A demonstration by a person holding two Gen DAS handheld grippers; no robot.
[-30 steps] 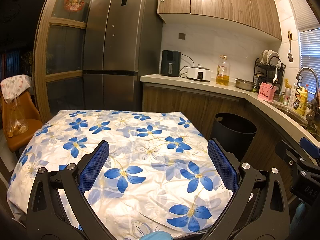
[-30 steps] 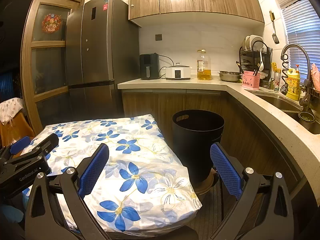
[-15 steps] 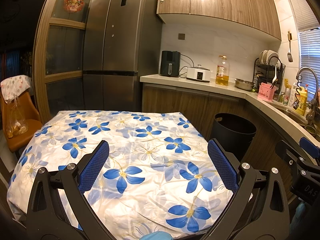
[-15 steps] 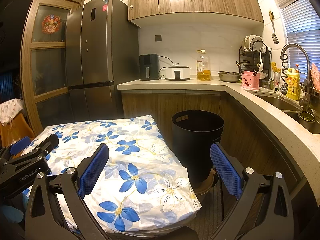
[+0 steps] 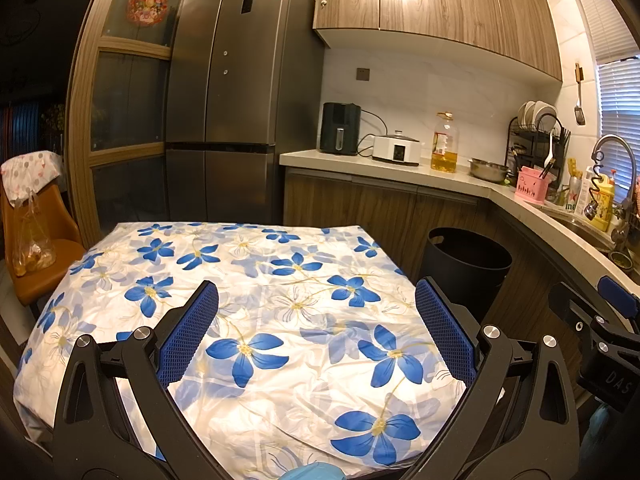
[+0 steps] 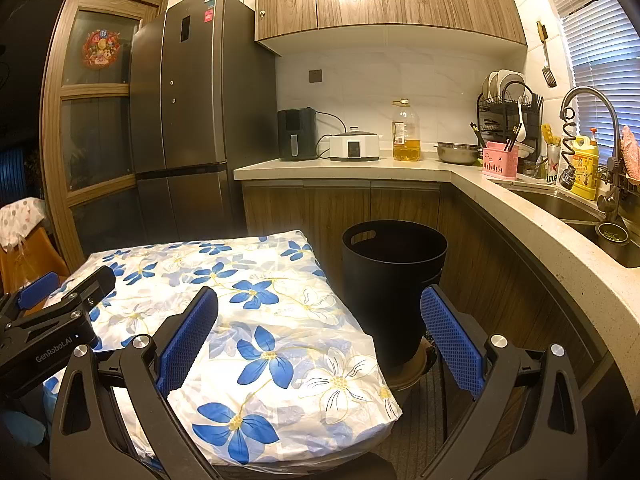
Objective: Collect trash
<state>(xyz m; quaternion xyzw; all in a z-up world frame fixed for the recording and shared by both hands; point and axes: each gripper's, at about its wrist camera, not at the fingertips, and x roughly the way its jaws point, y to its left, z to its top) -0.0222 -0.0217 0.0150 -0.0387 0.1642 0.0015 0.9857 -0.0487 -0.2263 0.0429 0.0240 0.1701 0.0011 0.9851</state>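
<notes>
At the far left stands an orange chair (image 5: 38, 236) with a spotted cloth over its back and a clear bag (image 5: 32, 240) hanging from it. Beside it is a wooden glass-paned door (image 5: 128, 92), then a tall steel fridge (image 5: 240, 92).

In front lies the bench (image 5: 280, 304), covered by a cloth printed with blue flowers. No loose trash shows on the cloth in either view. The left tongs (image 5: 316, 332) hang above the near part of the bench with their blue padded fingers wide apart and nothing between them. In the right wrist view the left tongs appear at the left edge, just above the cloth.

The right tongs (image 6: 320, 340) are likewise spread wide and hold nothing; their left finger is over the near right corner of the bench, their right finger out past its edge, in front of the bin.

The black bin (image 6: 394, 288) stands on the floor just beside the bench's right edge, between the bench and the wooden cabinets. Its mouth is open; its inside is too dark to tell what it holds.

Behind, on the kitchen bench (image 6: 344, 168), stand a black appliance (image 6: 298, 134), a white cooker (image 6: 354, 146), a bottle of oil (image 6: 406, 132), a steel bowl (image 6: 458, 152) and a pink basket (image 6: 500, 160). Furthest right are the dish rack (image 6: 506, 108), the tap (image 6: 588, 120) and the sink (image 6: 576, 208).
</notes>
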